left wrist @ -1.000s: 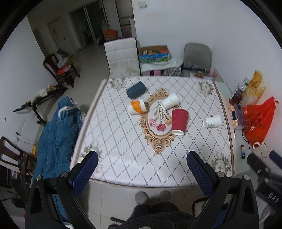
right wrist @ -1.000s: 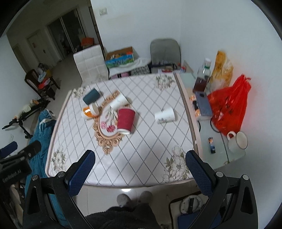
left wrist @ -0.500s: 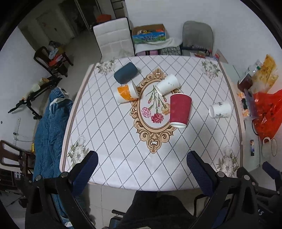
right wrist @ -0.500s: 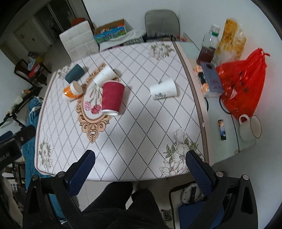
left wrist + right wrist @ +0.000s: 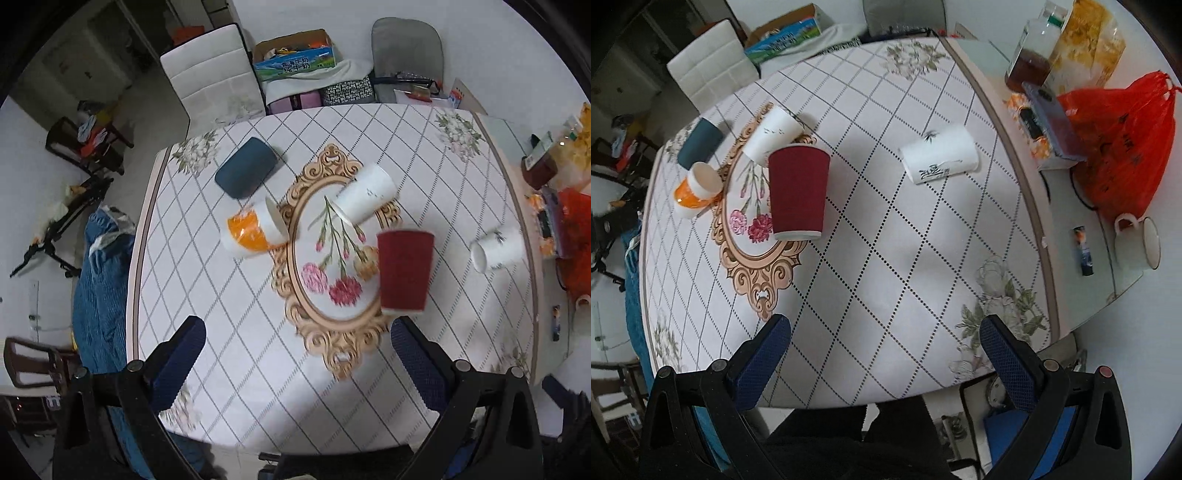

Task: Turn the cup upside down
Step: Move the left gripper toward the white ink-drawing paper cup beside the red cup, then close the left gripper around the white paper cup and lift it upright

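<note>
Several paper cups lie on their sides on the patterned tablecloth [image 5: 229, 332]: a red cup [image 5: 404, 271] near the middle, a white cup [image 5: 365, 194] behind it, an orange-and-white cup [image 5: 253, 230], a dark blue cup [image 5: 245, 171] and a white printed cup [image 5: 496, 247] to the right. The right wrist view shows the red cup [image 5: 798, 192], the white printed cup [image 5: 940, 158], the white cup [image 5: 774, 133], the orange cup [image 5: 696, 188] and the blue cup [image 5: 700, 142]. My left gripper [image 5: 297, 354] and right gripper [image 5: 884, 352] are open, empty, above the table's near edge.
A glass side shelf [image 5: 1108, 266] at the right holds a red plastic bag [image 5: 1123, 147], a white mug [image 5: 1137, 240], a bottle [image 5: 1032, 62] and a snack bag. Chairs [image 5: 210, 85] and boxes stand behind the table. A blue cloth [image 5: 98, 288] hangs at the left.
Both grippers have moved forward and down toward the table, so the cups look larger and closer. Both jaws stay open. The cups have not moved.
</note>
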`<state>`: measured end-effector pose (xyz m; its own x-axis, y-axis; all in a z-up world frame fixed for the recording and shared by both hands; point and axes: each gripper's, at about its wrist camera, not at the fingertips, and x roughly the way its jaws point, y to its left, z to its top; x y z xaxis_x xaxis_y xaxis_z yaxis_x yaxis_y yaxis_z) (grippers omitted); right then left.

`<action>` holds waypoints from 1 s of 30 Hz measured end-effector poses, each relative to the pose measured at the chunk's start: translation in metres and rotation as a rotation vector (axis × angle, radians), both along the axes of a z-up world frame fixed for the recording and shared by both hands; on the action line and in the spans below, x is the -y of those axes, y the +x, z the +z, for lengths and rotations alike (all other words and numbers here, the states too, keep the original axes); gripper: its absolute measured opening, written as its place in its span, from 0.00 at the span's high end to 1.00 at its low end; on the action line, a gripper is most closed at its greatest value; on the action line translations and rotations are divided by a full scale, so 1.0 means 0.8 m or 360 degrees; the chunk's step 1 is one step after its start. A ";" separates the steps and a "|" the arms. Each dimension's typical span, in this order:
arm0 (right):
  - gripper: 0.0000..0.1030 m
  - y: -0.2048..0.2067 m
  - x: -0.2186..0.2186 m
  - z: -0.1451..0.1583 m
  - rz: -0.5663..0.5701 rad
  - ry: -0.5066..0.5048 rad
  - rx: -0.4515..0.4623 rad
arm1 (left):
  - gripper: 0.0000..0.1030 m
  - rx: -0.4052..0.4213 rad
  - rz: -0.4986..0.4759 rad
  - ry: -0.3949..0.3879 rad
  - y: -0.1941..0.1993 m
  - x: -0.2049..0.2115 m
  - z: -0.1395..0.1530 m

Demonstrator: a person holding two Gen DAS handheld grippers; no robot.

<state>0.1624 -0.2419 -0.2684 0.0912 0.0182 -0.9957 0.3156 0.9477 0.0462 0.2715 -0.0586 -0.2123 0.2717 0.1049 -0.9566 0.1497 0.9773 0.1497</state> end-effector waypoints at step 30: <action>0.00 0.121 0.005 -0.143 -0.0162 -0.0047 -0.0384 | 0.02 -0.0257 -0.0709 0.0236 0.213 0.106 -0.162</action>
<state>0.2589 -0.2458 -0.3830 -0.1492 -0.0086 -0.9888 0.4077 0.9105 -0.0694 0.4422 -0.1432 -0.3416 0.1704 0.1502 -0.9739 0.5809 0.7830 0.2224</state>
